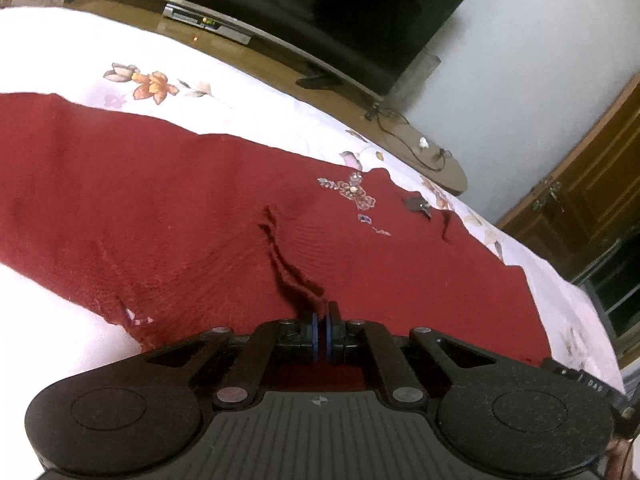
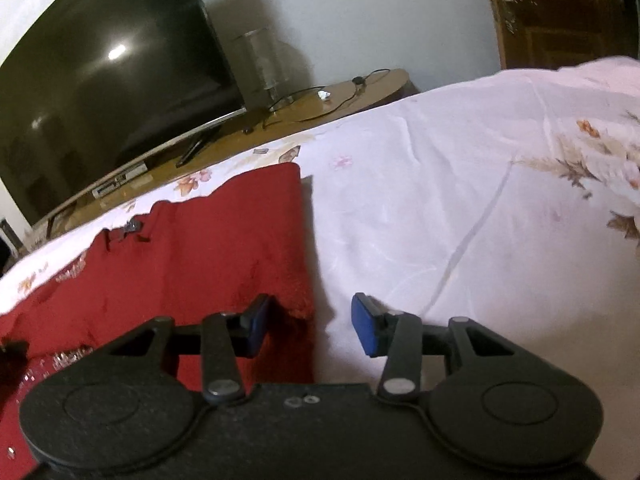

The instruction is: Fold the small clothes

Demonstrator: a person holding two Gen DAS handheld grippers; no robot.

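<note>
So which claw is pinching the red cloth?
The left claw: its blue pads are squeezed shut on a fold of the red cloth. The right claw is open, straddling the cloth's edge.

Dark red knit garment with beaded flower motif, spread flat across the frame's middle, one ridge pinched up.

Left gripper body, right edge: a few pale characters, too blurred and cropped to read.
Left gripper body, centre: a small round crosshair mark, no lettering.
Set-top box under the television: a lit greenish display, digits too small to make out.
Set-top box in the right wrist view: a pale front panel with dark marks, unreadable.
Readable text elsewhere: none.
</note>
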